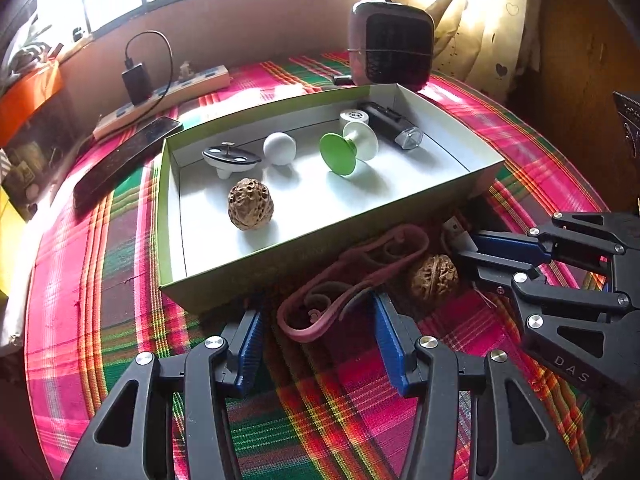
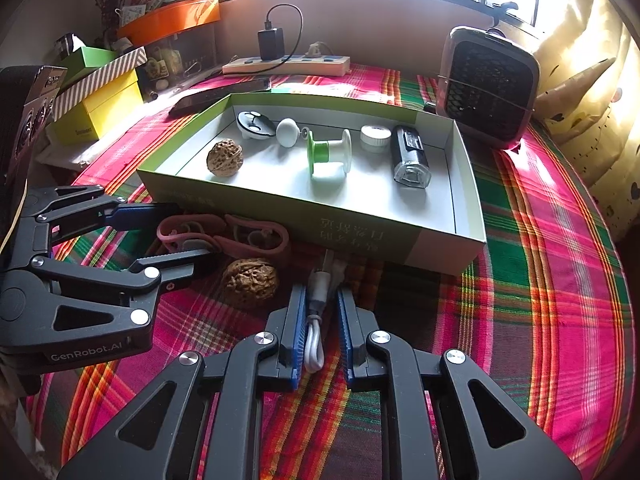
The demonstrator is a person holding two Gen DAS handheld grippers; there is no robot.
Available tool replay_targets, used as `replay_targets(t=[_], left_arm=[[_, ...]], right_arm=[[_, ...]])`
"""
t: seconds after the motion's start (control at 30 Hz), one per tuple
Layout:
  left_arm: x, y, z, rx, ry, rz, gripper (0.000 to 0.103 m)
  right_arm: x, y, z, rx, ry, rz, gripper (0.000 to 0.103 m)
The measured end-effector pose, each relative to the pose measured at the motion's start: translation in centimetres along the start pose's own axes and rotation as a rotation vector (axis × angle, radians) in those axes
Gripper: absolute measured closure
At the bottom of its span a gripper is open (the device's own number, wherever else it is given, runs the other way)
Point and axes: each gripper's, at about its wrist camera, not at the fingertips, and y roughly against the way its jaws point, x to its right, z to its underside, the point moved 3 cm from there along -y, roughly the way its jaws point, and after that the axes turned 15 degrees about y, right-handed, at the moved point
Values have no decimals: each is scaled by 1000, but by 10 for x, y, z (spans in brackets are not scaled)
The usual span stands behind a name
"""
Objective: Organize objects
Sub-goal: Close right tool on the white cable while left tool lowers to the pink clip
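Loose walnut [image 2: 251, 282], pink strap [image 2: 224, 232] beside box [image 2: 360, 236]

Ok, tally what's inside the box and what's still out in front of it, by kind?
In box:
Walnut: 1
White ball: 1
Green-white spool: 1
White cap: 1
Black light: 1
White-black gadget: 1
Outside:
Walnut: 1
Pink strap: 1
White cable: 1
Total: 9

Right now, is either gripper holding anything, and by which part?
The right gripper is shut on the white cable, gripping its bundled coil behind the plug. The left gripper holds nothing; its open jaws straddle the pink strap.
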Motion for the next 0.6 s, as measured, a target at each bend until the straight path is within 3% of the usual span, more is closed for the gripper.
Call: replay_targets(t=[0.3,0.6], left_arm=[[-2,2,2,9,16,-9,60],[-5,9,10,10,43,-2,74]], right_arm=[[0,0,0,1,-2,-1,87],[0,0,0,1,-2,-1,87]])
